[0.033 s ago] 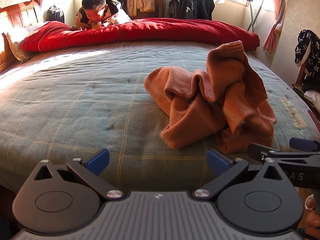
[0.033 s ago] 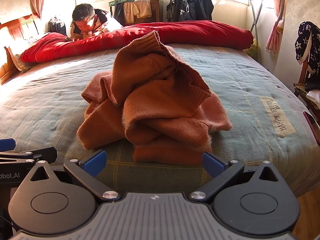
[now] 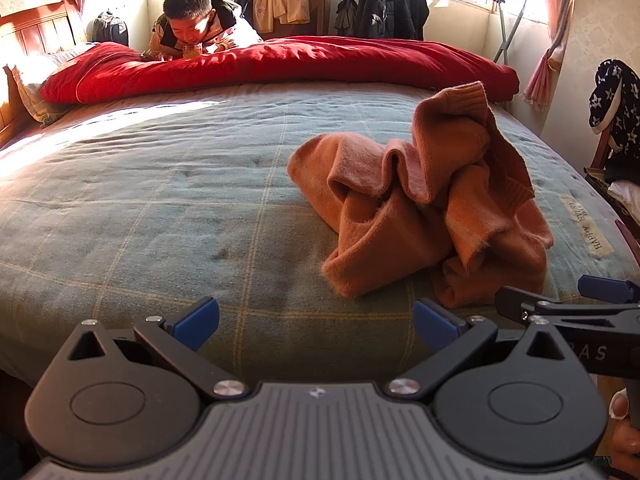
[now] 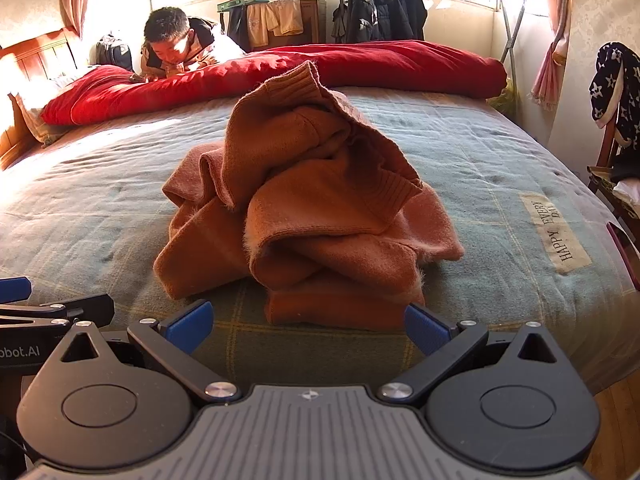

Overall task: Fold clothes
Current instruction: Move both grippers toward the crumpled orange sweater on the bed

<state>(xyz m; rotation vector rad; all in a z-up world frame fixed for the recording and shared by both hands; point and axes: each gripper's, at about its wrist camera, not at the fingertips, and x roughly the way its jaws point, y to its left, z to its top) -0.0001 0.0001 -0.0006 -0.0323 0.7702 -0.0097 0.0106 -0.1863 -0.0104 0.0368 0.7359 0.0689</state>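
A crumpled orange sweater lies in a heap on the blue-green plaid bedspread. In the right wrist view the sweater sits straight ahead, just beyond the fingers. My left gripper is open and empty at the bed's near edge, to the left of the sweater. My right gripper is open and empty, just short of the sweater's near hem. Each gripper shows at the edge of the other's view: the right one in the left wrist view and the left one in the right wrist view.
A red duvet lies rolled along the far side of the bed, with a child leaning on it. A clothes rack with dark jackets stands behind. A chair with clothes stands at the right. A wooden headboard is at the left.
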